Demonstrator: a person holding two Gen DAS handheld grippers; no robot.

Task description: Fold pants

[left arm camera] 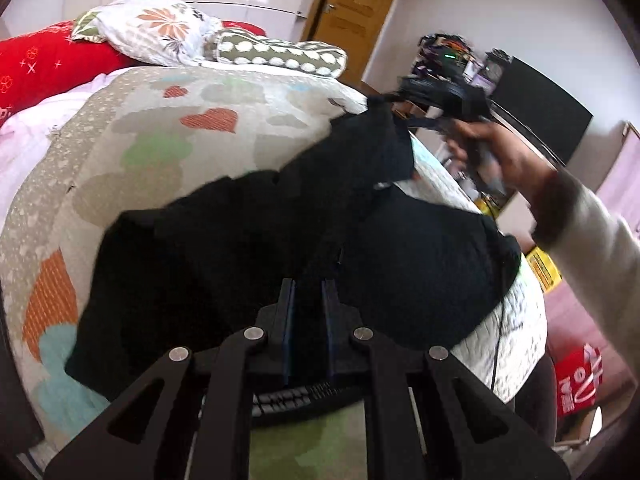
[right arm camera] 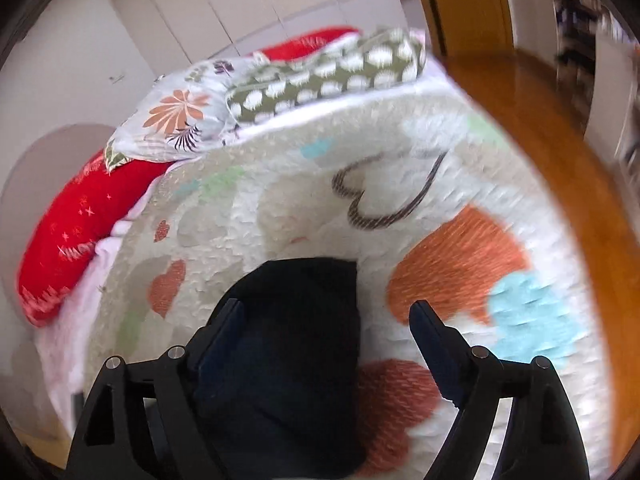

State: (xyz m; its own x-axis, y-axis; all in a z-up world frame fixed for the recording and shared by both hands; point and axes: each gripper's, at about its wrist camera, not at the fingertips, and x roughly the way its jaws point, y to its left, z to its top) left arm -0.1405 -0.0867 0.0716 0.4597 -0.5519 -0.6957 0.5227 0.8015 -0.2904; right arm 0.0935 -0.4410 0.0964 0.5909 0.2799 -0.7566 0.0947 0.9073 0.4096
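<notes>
pants (left arm camera: pixel 248 248): spread on the bed (left arm camera: pixel 132 148)
pillows (left arm camera: pixel 160 32): at the bed's far end, behind the pants

A quilted bedspread (left arm camera: pixel 160 152) printed with orange, green and blue hearts lies beneath and ahead of the tongs. Beyond them, at the far end: a red pillow (left arm camera: pixel 44 68), a floral pillow (left arm camera: pixel 152 28) and a green white-spotted cushion (left arm camera: pixel 280 54). Wooden door (left arm camera: pixel 356 4) far right; dark shelving (right arm camera: pixel 580 28) alongside, contents blurred, possibly electronics.
</notes>
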